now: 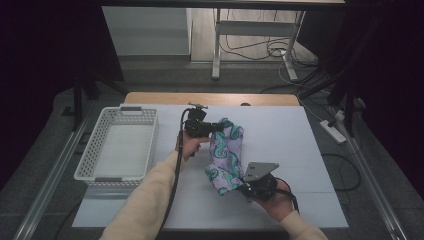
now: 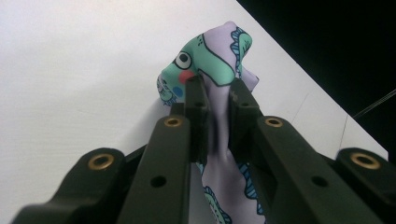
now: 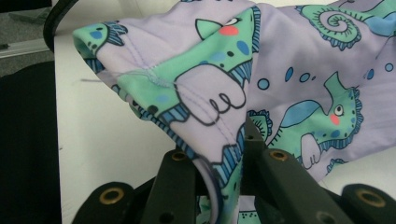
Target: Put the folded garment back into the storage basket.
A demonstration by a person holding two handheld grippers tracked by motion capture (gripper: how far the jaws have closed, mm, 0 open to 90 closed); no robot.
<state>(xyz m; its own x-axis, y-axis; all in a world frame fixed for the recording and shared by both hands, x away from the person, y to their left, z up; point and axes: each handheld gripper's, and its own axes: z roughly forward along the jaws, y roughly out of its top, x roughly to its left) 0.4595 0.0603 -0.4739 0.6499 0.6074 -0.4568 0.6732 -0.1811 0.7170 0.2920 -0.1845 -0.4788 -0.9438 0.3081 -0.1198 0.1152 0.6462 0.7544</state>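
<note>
— You are holding the patterned garment [image 1: 226, 155] stretched above the white counter [image 1: 300, 145], your left hand-held gripper [image 1: 216, 128] clamping its far end and your right hand-held gripper [image 1: 244, 186] pinching its near edge; what step are you working through?

— By the look of it, you are lifting and spreading the cloth, perhaps ahead of a fold or a drop into the empty white basket [image 1: 119, 146] sitting at the left of the counter

— And what is the next move asking of you?

— Both sets of jaws are biting fabric, so you are needing to keep them tight and carry both hands together, or the slack middle is likely to sag and drag on the counter
</note>
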